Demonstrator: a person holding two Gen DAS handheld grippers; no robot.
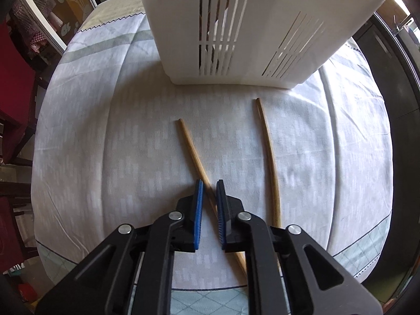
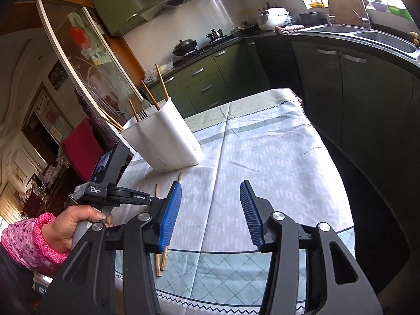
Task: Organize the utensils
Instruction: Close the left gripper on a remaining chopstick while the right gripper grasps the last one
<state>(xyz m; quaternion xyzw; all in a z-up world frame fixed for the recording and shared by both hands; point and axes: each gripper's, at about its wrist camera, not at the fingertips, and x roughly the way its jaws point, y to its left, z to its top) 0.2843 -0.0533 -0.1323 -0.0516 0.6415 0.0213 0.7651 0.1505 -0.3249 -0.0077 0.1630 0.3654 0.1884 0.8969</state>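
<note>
- The left gripper (image 1: 209, 183) is hovering low with its jaws narrowly parted astride the nearer chopstick (image 1: 193, 152), apparently lining up a pinch; nothing is gripped yet.
- The second chopstick (image 1: 267, 147) is lying to the right, near the white utensil holder (image 1: 262, 26) (already holding chopsticks).
- The right gripper (image 2: 211, 191) is waiting, spread wide, empty.
- Small lettering on the left tool's body is showing, too small to read reliably.

Two wooden chopsticks are being seen lying flat on the cloth-covered surface, just in front of the white slotted holder (image 1: 236, 31). The left chopstick (image 1: 190, 148) is lying at a slant, its far tip pointing toward the holder. The right chopstick (image 1: 270, 155) is lying apart from it, its tip nearer the holder's base. The holder is standing upright, and several chopsticks (image 2: 151, 94) and a fork (image 2: 142, 115) are being held in it, leaning out over its rim.
</note>
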